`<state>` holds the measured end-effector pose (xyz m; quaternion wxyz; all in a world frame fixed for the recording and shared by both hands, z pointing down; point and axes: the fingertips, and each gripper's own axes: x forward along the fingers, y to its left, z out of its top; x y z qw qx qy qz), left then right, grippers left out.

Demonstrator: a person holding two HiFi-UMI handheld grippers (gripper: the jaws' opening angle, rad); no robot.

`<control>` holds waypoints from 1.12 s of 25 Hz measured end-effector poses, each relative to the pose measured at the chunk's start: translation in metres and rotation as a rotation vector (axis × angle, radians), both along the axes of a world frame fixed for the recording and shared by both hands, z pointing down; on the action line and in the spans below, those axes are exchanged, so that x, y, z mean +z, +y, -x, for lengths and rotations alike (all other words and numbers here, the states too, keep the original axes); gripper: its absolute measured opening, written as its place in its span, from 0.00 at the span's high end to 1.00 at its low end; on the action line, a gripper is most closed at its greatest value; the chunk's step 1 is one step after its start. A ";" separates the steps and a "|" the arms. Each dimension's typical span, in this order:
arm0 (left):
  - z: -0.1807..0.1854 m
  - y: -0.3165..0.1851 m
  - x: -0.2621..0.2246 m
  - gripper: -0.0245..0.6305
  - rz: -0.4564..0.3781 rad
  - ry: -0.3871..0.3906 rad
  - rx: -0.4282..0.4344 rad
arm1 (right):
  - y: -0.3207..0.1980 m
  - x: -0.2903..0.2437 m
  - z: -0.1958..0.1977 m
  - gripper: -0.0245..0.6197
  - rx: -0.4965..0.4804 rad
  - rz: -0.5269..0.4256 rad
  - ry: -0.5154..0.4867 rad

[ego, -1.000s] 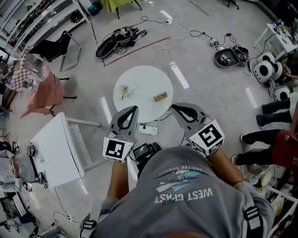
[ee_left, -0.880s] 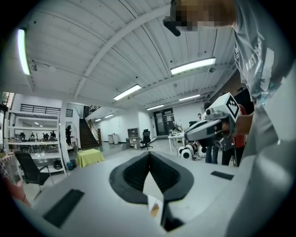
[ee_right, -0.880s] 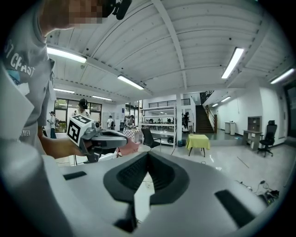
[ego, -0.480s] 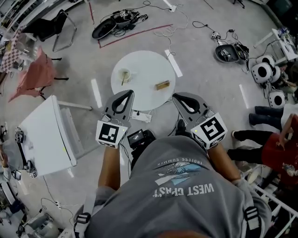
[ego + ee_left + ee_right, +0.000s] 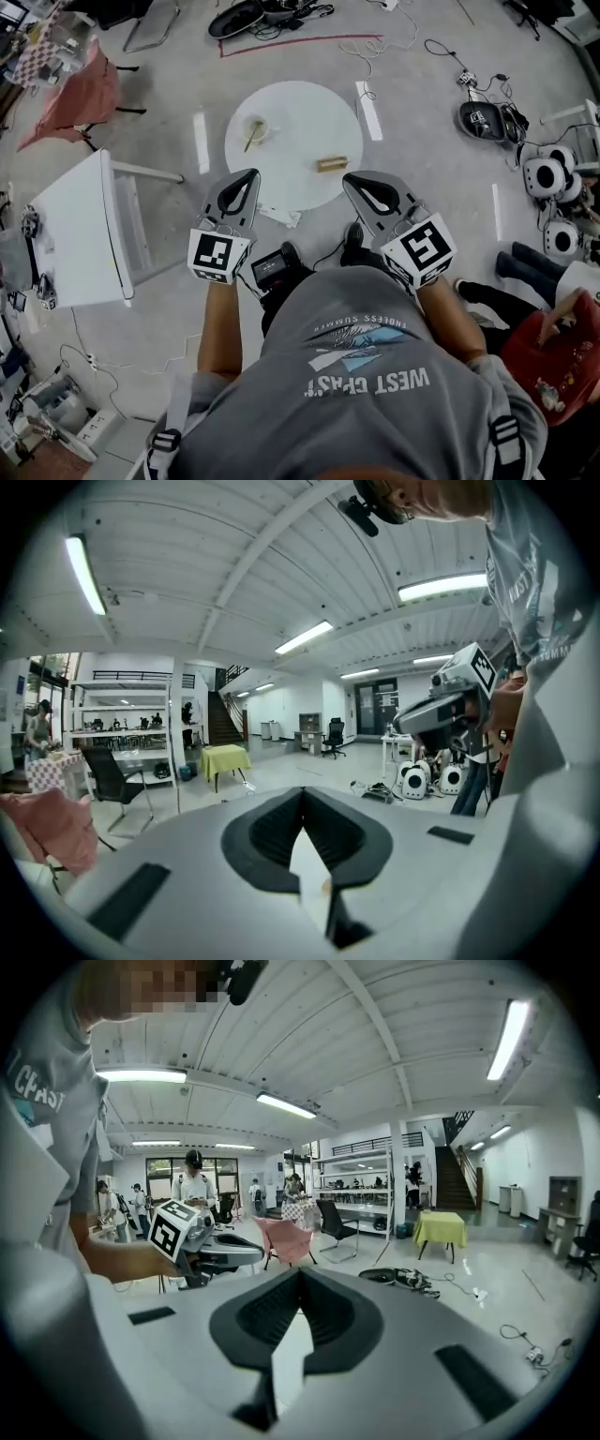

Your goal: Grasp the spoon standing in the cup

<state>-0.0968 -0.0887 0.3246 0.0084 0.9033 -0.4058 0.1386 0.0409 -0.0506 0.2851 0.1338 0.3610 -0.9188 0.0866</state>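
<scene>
Left gripper (image 5: 248, 174) and right gripper (image 5: 350, 179), jaws clenched and empty, hover near a round tabletop (image 5: 305, 117); a spoon (image 5: 250, 139) stands in a cup (image 5: 255, 127).

Your head view's dim, greyish & low-contrast; floor (image 5: 441, 169) shows pale light streaks, shadows soft. Both gripper views are brighter, lit from ceiling strip lights (image 5: 441, 585) w/ glare round them. Heavy fisheye bend + black corners there. Near foreground's blurry, bkgd fairly sharp.
</scene>
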 end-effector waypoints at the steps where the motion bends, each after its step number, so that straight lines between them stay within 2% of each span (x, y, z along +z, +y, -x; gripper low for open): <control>1: -0.002 -0.005 0.006 0.96 0.009 -0.007 -0.017 | -0.004 0.005 -0.006 0.96 -0.005 0.013 0.002; 8: 0.005 -0.032 0.036 0.96 0.062 -0.022 -0.091 | -0.024 0.031 -0.012 0.96 -0.046 0.086 0.015; 19: 0.029 -0.053 0.073 0.96 0.113 -0.041 -0.147 | -0.031 0.056 -0.008 0.96 -0.063 0.158 0.037; 28: 0.043 -0.061 0.109 0.96 0.169 -0.064 -0.155 | -0.028 0.076 0.000 0.96 -0.079 0.210 0.046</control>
